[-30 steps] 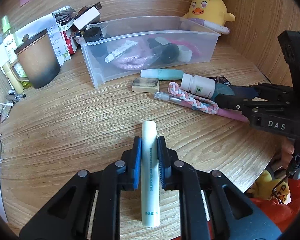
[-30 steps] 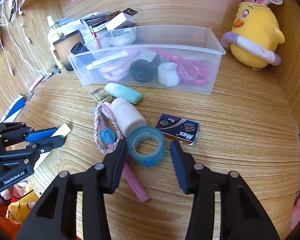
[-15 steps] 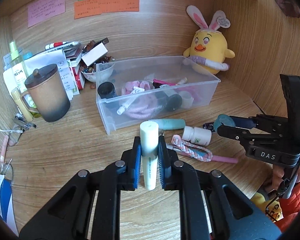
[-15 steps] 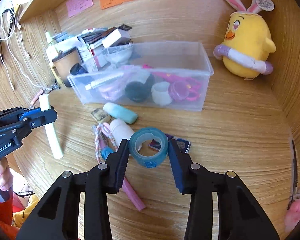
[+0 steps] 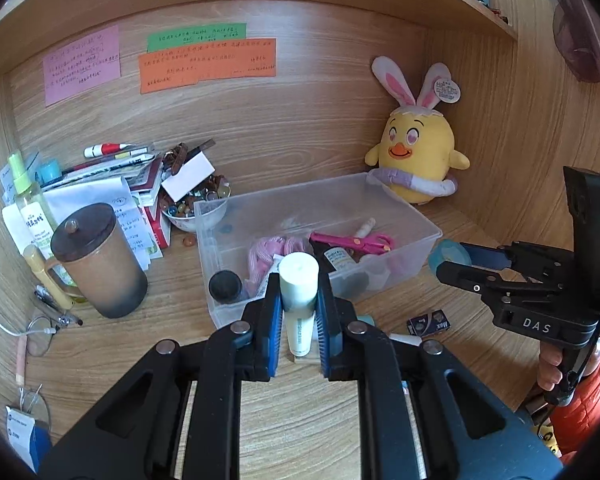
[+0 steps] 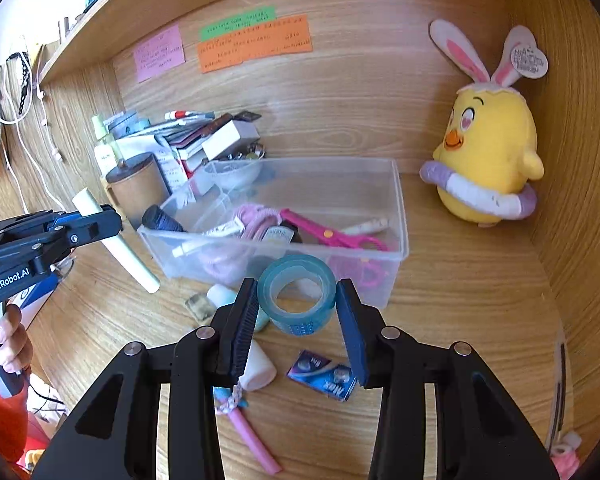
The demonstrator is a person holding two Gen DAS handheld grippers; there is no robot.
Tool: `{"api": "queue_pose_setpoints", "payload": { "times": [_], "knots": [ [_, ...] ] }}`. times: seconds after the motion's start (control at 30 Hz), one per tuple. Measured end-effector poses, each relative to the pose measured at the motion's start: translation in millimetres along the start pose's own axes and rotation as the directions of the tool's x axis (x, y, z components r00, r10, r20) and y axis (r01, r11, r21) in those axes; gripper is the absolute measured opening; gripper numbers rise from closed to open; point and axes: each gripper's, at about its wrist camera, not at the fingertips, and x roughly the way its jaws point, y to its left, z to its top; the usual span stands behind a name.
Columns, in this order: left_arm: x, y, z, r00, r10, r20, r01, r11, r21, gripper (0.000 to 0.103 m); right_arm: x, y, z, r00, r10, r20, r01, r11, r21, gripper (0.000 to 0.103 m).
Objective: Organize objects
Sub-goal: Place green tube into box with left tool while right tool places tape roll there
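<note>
Currently, both grippers carry loads above the desk [image 6: 460, 300]. Left gripper [image 5: 299, 312]: jaws clamped on the white tube [image 5: 299, 280], held at 9 o'clock from the clear bin [image 6: 396, 216]. Right gripper [image 6: 296, 312]: jaws closed on the teal tape roll [image 6: 296, 292], just in front of the bin's near wall. Bin contents: pink scissors [image 6: 332, 236], cords, 1 bottle. Remaining, by estimate: deposit both loads, then collect the battery pack [image 6: 324, 376], white bottle [image 6: 260, 368] and pink pen [image 6: 252, 440] at 6 o'clock.
</note>
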Motion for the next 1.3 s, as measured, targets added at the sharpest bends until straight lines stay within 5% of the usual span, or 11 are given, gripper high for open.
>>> {"api": "queue_pose_setpoints", "payload": {
  "times": [0.43, 0.87, 1.13, 1.3],
  "knots": [
    [23, 9, 47, 0.999, -0.036, 0.037, 0.037, 0.999, -0.028, 0.015, 23, -3, 46, 1.000, -0.010, 0.024, 0.011, 0.999, -0.040, 0.037],
    [86, 10, 45, 0.989, -0.110, -0.103, 0.104, 0.993, -0.061, 0.015, 82, -10, 46, 0.995, -0.011, -0.099, 0.007, 0.999, -0.044, 0.037],
    [105, 17, 43, 0.986, -0.083, -0.146, 0.071, 0.994, -0.083, 0.016, 98, -12, 44, 0.991, -0.024, -0.134, 0.017, 0.998, -0.053, 0.037],
    [109, 25, 42, 0.988, -0.015, -0.155, 0.001, 0.996, -0.092, 0.030, 98, -12, 44, 0.990, -0.049, -0.134, 0.041, 0.997, -0.061, 0.038]
  ]
}}
